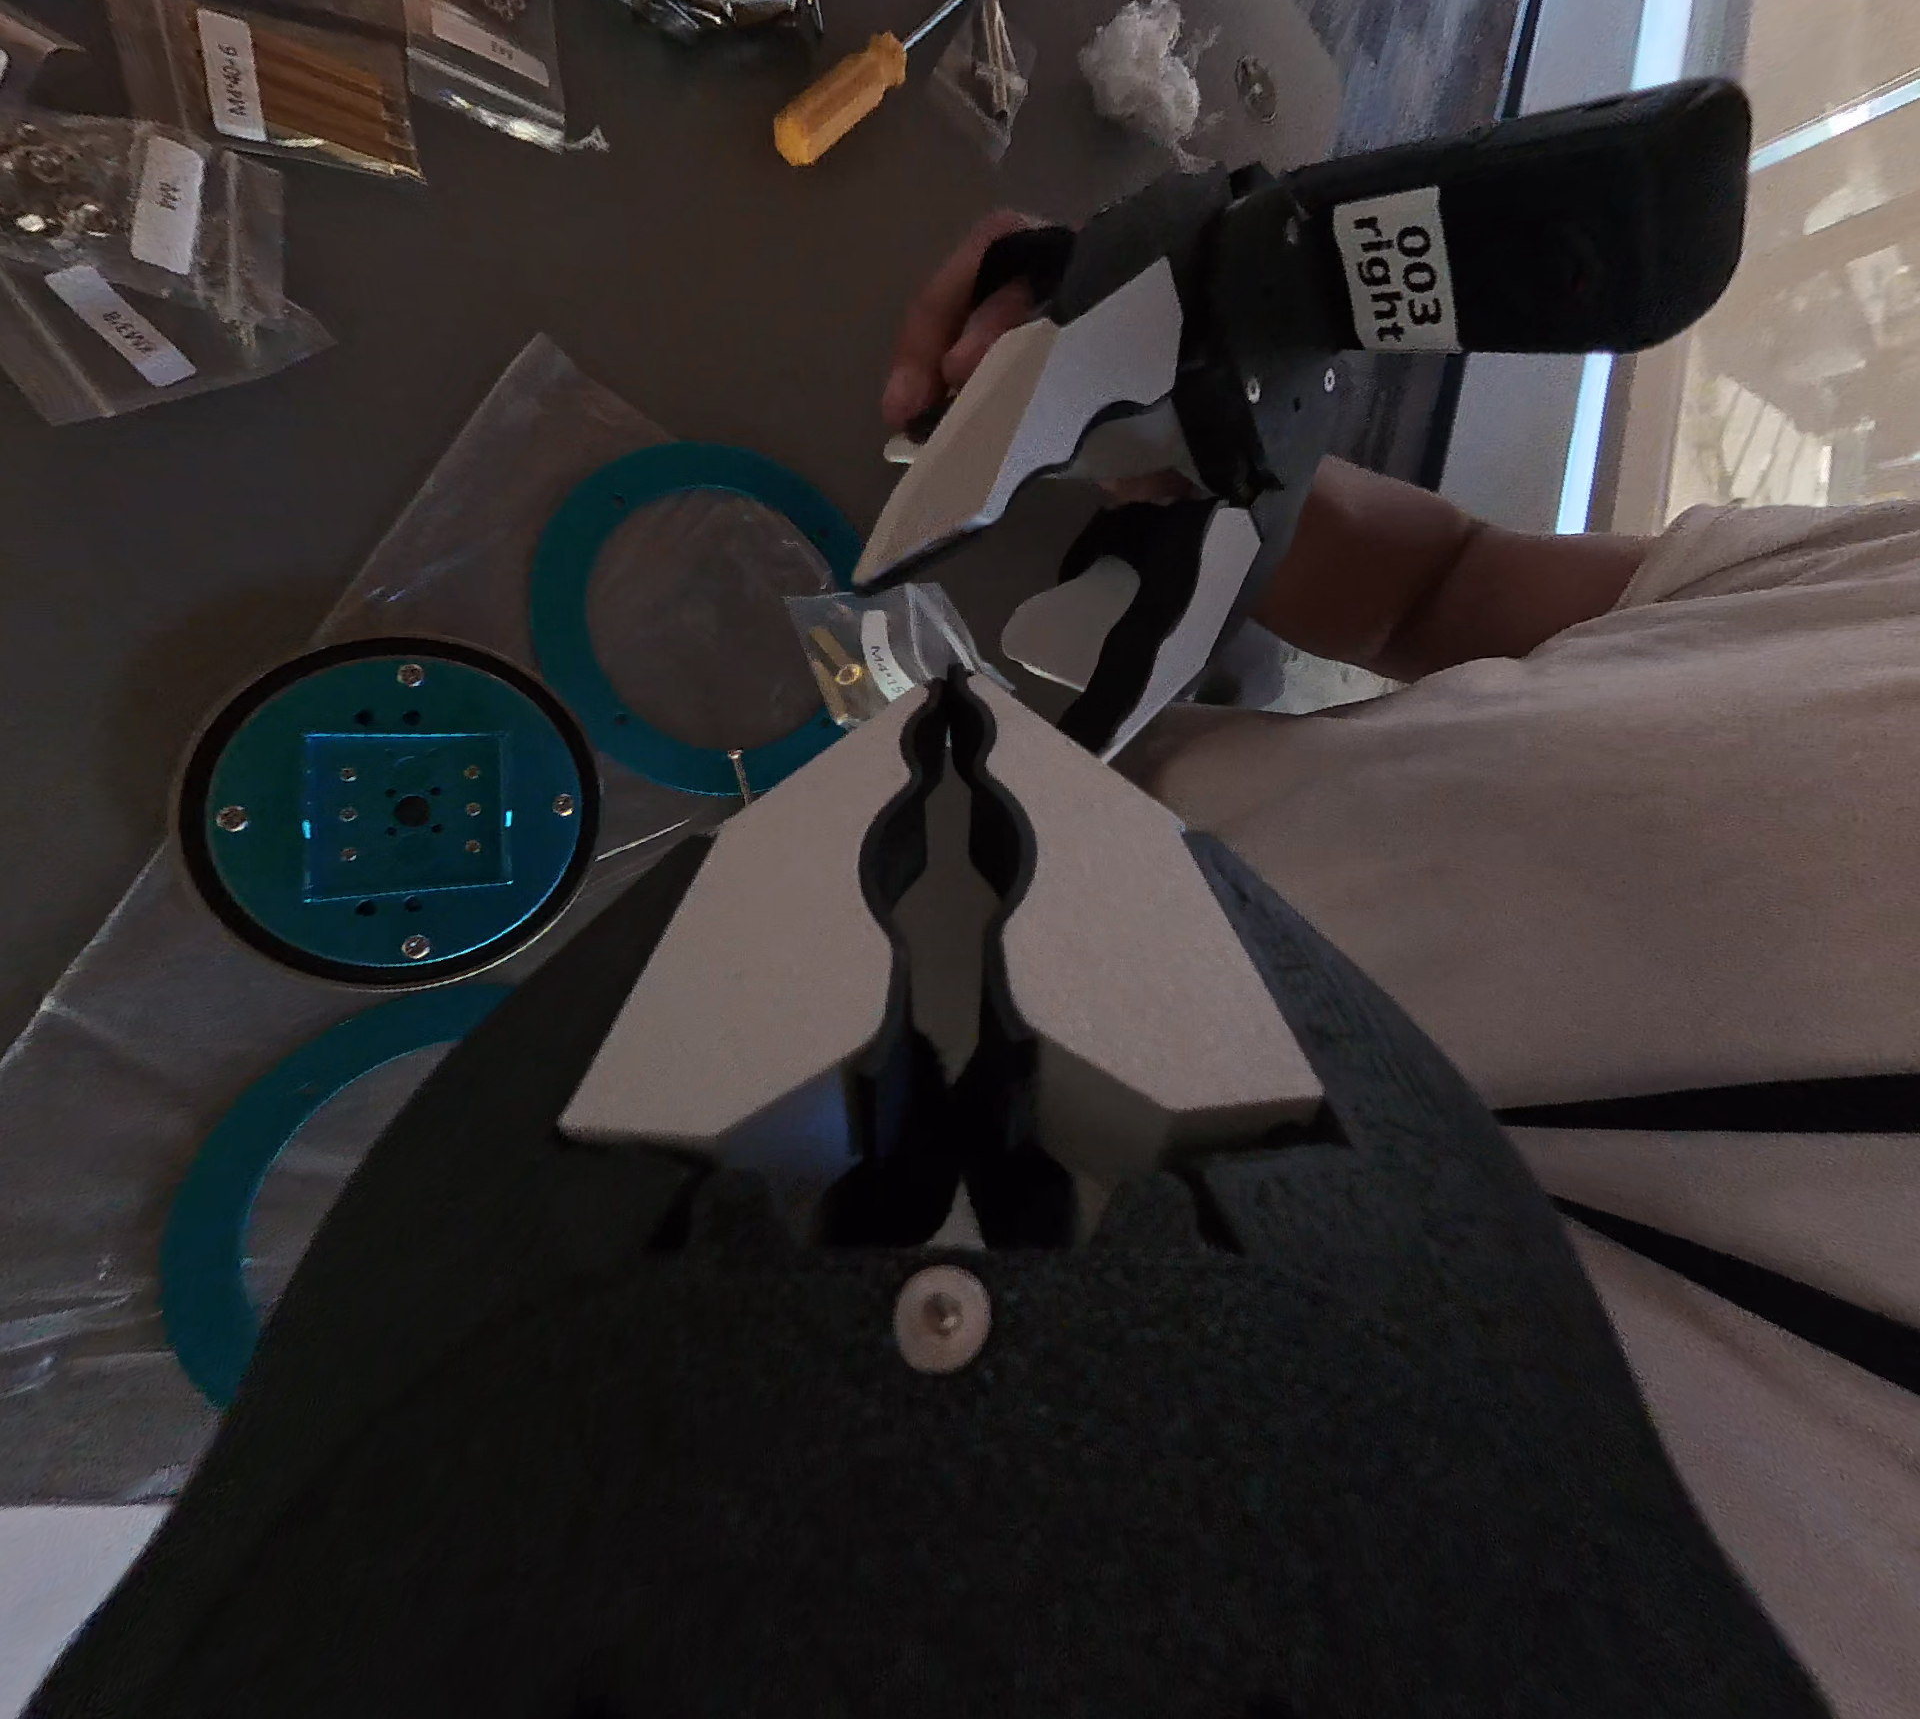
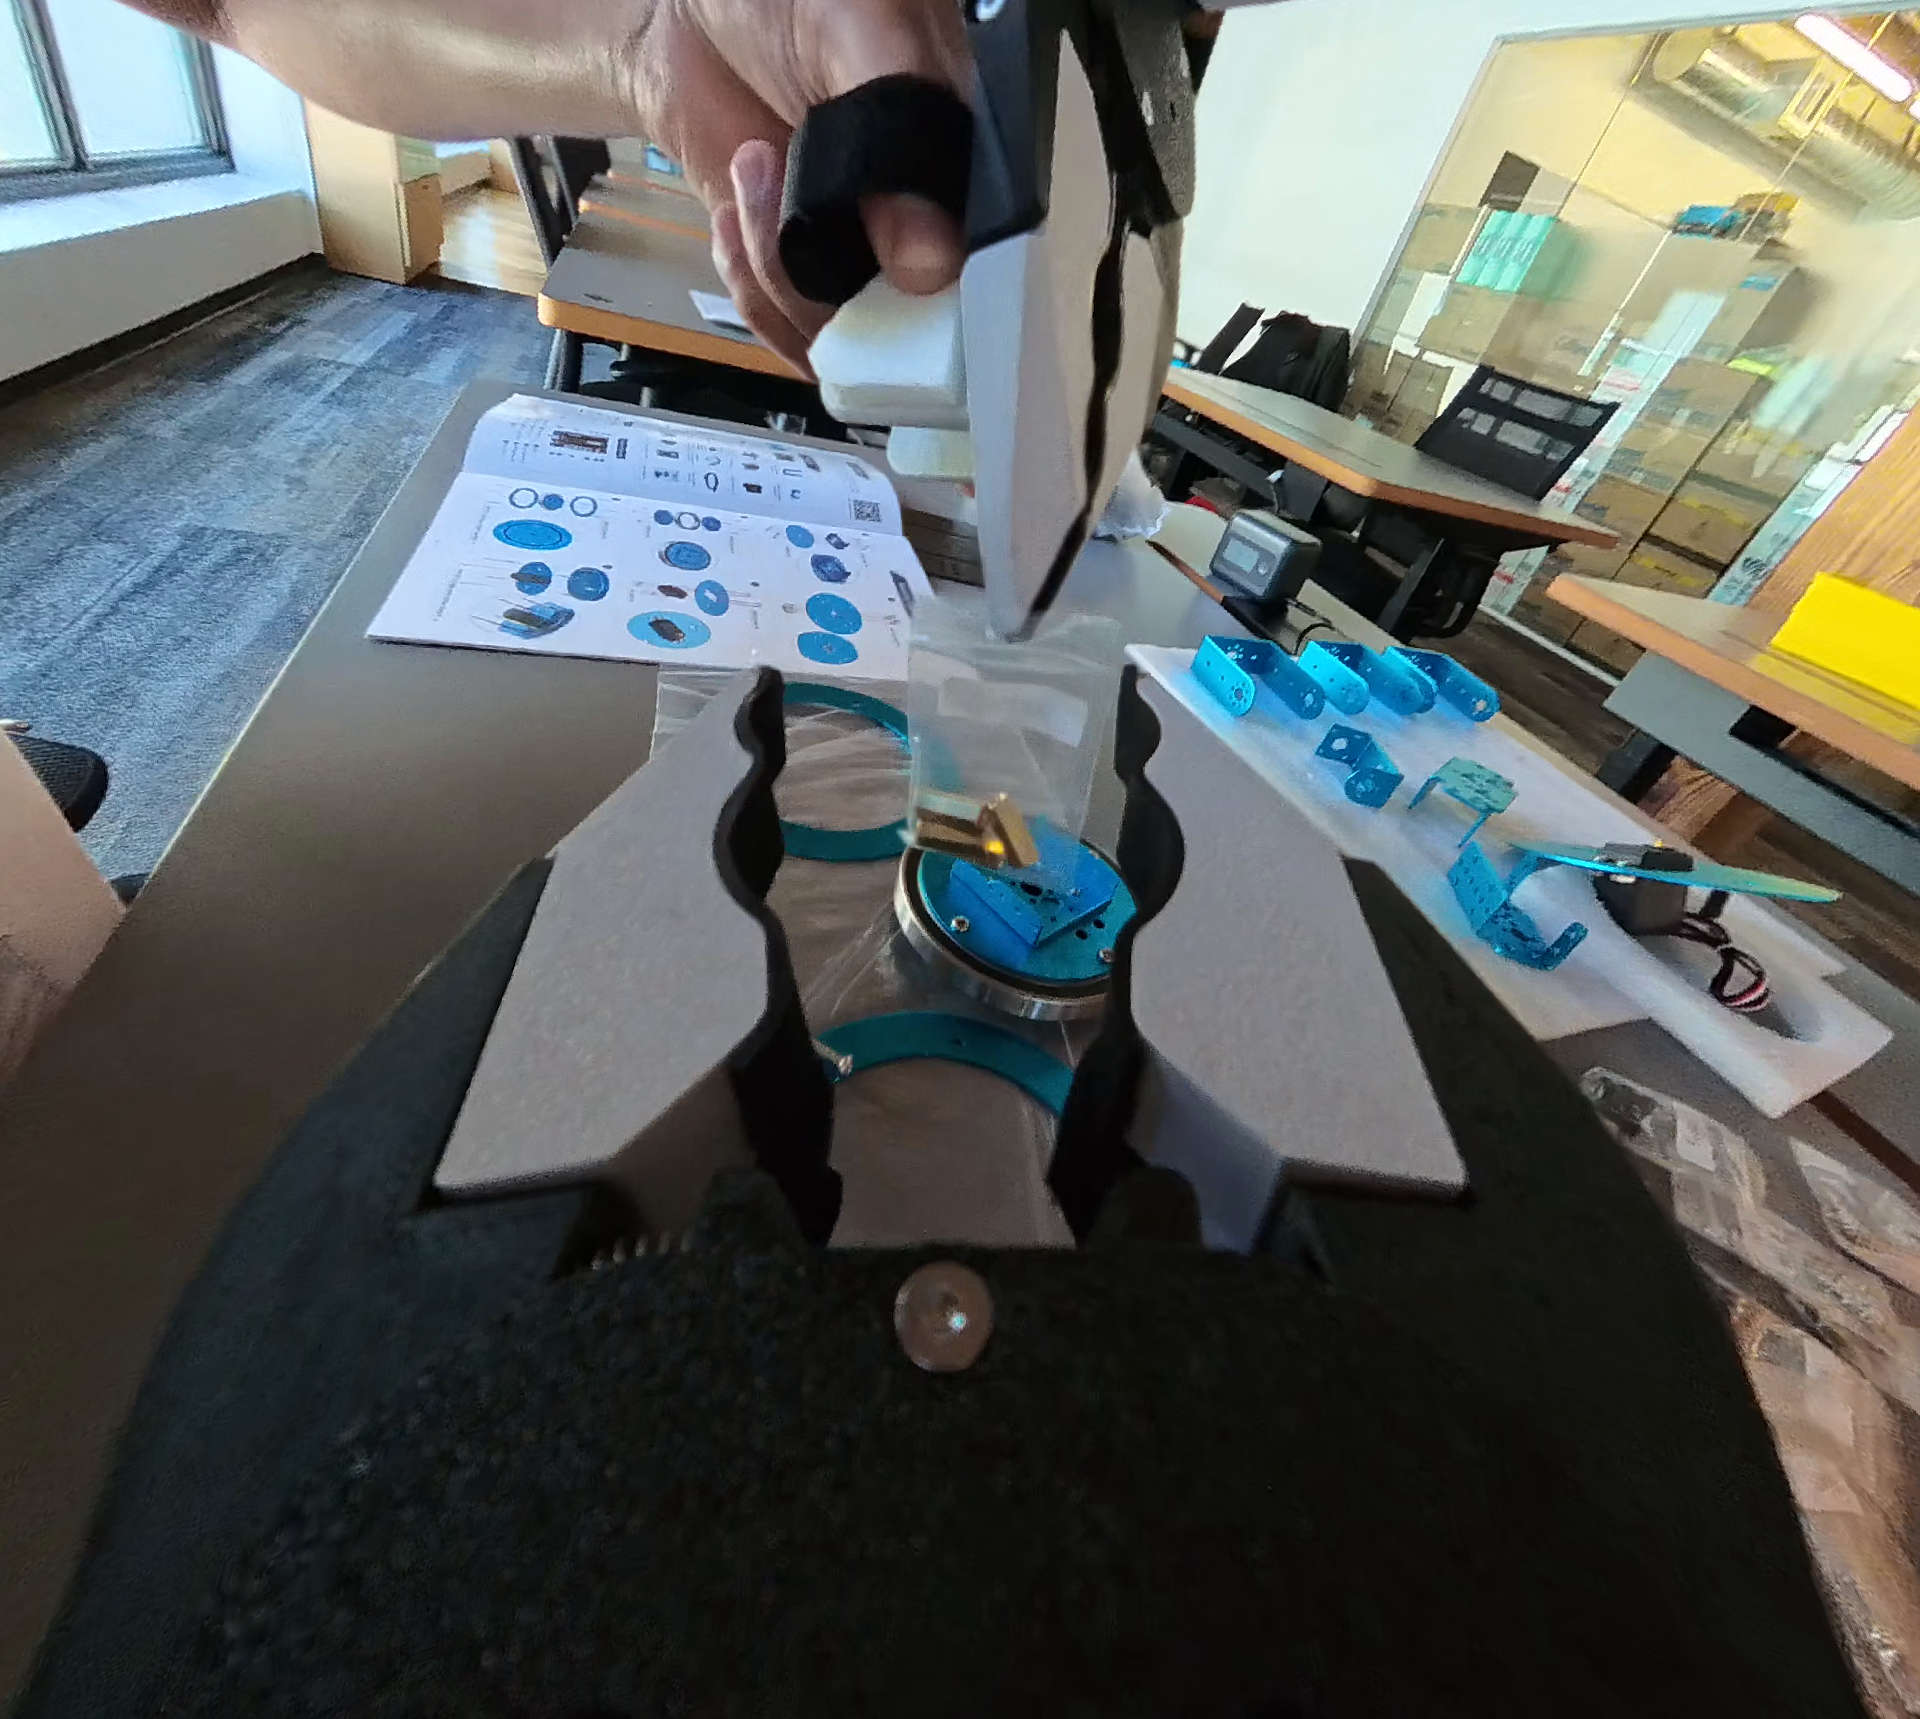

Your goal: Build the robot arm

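My left gripper (image 1: 951,687) is shut on the top edge of a small clear plastic bag (image 1: 878,661) with brass standoffs inside. In the right wrist view the left gripper (image 2: 1016,628) points down and the bag (image 2: 1003,734) hangs from it, standoffs (image 2: 977,828) at the bottom. My right gripper (image 2: 951,695) is open, its fingers on either side of the hanging bag; it also shows in the left wrist view (image 1: 935,620). Below the bag lies a round blue plate (image 2: 1013,931) in a metal ring, also seen in the left wrist view (image 1: 390,812).
Two teal rings (image 1: 686,620) (image 1: 260,1181) lie on a plastic sheet by the plate. A yellow screwdriver (image 1: 842,100) and bags of hardware (image 1: 156,215) lie farther off. An instruction sheet (image 2: 644,547) and a white foam tray (image 2: 1299,765) with blue brackets are on the table. The tips of both grippers are at nearly the same place. Left tips and right tips are each some 25 centimeters from the yellow screwdriver (image 1: 842,100).
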A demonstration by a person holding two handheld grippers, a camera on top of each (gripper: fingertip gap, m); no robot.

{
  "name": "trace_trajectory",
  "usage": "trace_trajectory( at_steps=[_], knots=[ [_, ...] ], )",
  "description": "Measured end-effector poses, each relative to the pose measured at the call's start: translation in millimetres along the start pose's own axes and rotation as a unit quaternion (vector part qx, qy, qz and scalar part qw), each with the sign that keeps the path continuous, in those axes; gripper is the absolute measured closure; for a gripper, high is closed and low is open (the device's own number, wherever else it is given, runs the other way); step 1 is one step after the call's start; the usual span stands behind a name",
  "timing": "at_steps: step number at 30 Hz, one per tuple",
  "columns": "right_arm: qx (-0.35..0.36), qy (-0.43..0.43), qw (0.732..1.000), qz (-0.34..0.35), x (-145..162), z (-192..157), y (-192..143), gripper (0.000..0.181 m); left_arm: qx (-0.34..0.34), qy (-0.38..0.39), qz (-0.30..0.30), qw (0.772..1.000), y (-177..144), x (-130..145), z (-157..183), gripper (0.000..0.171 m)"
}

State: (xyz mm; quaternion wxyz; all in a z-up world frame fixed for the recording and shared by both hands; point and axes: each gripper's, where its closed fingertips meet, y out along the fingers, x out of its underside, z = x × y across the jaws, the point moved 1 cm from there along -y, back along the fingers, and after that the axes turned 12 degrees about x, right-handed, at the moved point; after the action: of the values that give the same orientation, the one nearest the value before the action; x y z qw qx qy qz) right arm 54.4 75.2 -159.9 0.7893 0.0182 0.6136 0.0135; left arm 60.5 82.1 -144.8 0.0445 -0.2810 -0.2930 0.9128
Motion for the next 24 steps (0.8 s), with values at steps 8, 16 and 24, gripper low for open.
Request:
trace_trajectory(
  at_steps=[8, 16, 24],
  knots=[
    [0.027, 0.009, 1.0, -0.008, -2, 1, 4, 0.13, -0.011, -0.009, -0.01, 1.0, 12, 3, 6, 0.171],
    [0.044, -0.009, 0.998, -0.033, 7, 4, 4, 0.14, -0.012, -0.024, 0.007, 1.0, 11, 6, 0, 0.171],
    [0.05, -0.038, 0.997, -0.04, 8, 3, 3, 0.16, -0.024, -0.012, -0.001, 1.0, 4, 9, -4, 0.171]
  ],
)
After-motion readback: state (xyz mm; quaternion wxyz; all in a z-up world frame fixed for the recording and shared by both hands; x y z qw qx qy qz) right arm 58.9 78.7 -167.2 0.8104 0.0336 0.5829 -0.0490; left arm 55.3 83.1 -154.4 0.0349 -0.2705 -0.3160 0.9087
